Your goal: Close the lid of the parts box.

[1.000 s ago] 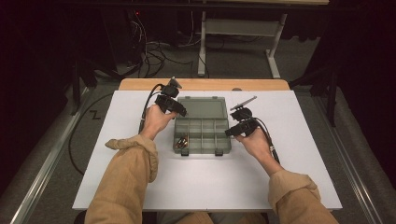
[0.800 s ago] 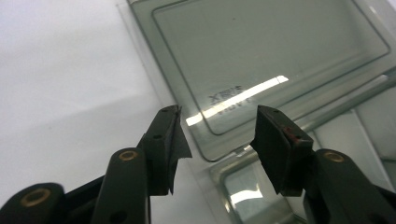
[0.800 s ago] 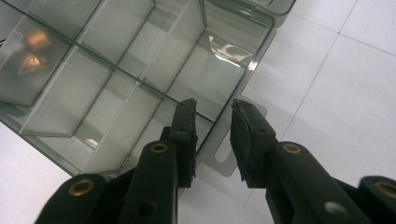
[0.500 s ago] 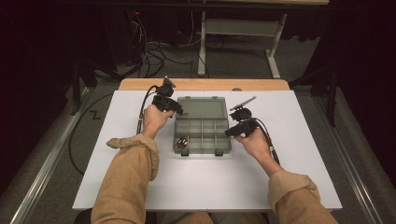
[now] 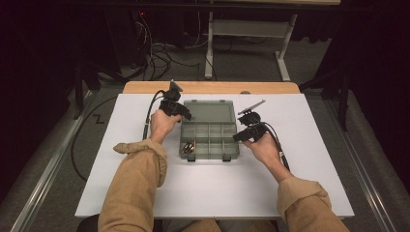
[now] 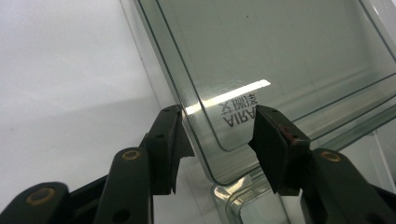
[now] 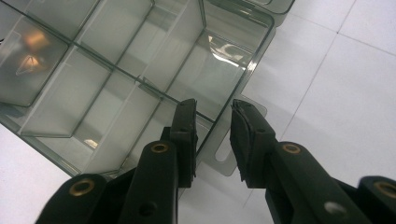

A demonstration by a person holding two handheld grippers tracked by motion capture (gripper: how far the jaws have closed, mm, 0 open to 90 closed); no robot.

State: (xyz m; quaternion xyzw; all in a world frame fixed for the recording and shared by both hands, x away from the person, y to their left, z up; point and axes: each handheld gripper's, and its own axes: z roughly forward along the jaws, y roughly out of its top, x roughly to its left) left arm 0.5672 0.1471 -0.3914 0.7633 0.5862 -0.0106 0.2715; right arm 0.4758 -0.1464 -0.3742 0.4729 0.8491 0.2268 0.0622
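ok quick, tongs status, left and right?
Left tongs: open, jaws on either side of the corner of the box lid, not clamped.
Right tongs: open, jaws astride the side wall of the box.

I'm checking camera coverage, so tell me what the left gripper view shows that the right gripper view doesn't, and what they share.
Left gripper view: the open clear lid with printed lettering, its corner edge between the left gripper fingers, which stand apart.

Right gripper view: the box's divided compartments, a brassy glint in one at far left, and the side tab between the right gripper fingers, also apart.

Shared: the same clear box, the white table, and black fingers rising from below.
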